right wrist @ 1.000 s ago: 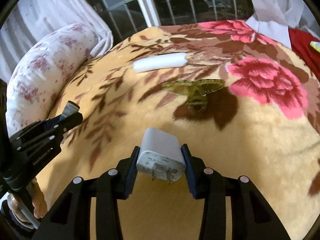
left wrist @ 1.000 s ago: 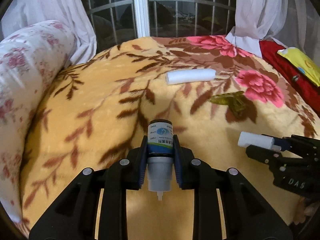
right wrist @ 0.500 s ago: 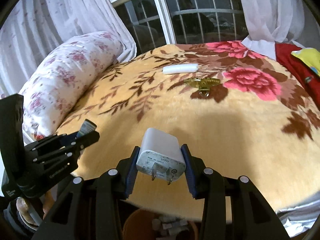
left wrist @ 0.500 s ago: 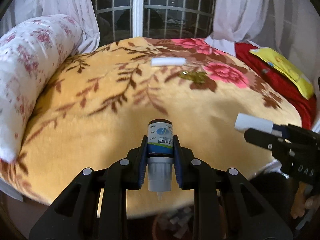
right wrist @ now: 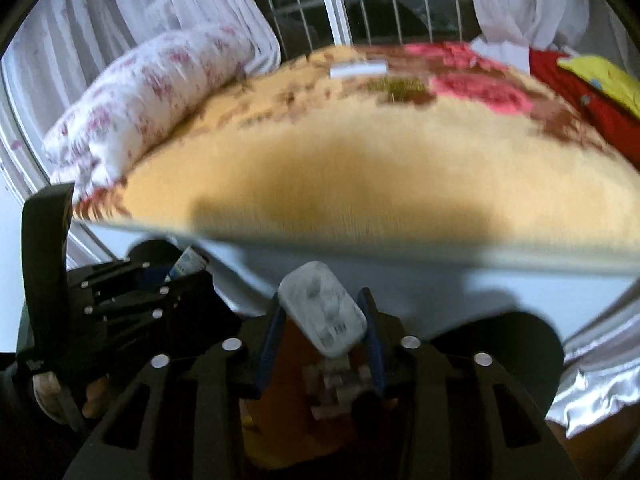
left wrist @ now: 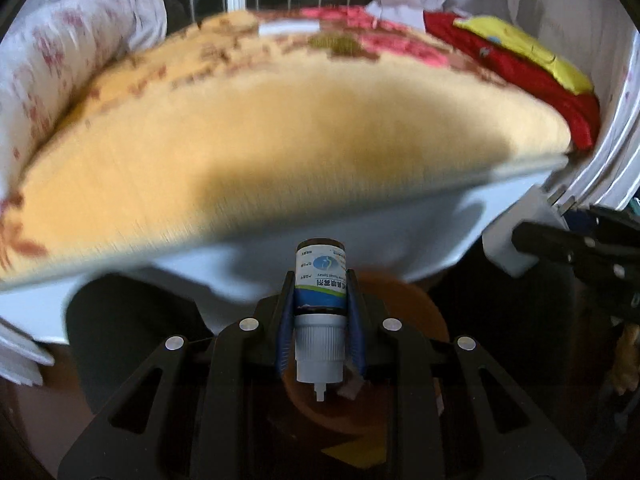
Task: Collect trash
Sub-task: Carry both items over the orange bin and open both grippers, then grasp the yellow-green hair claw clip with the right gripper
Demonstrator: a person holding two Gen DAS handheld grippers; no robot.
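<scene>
- Carrying both finds off the yellow flowered blanket is the step in hand; its near edge lies ahead of both cameras and I am out past it, pointing down at the floor; far across it lie a white roll and a blurred olive thing beside it, which I judge are for a later trip
- Below me stands the orange bin, round and open, with pale scraps already in it; it sits right under my left tips and, in the right wrist view, directly beneath my right tips too
- My left gripper is clenched hard on its load; my right gripper has its jaws closing, with its load between the pads and, as far as the blur lets me tell, pressed by both
- That right load is the white charger; it sits skewed between the pads, so I judge the grip is none too sure
- The left load is the small spray bottle, held by its labelled body with the white nozzle end towards the camera
- Next, I think, each load wants to hang squarely over the bin's mouth before the pads part; the skewed charger may slip out sideways, so it should go first and from low down
</scene>
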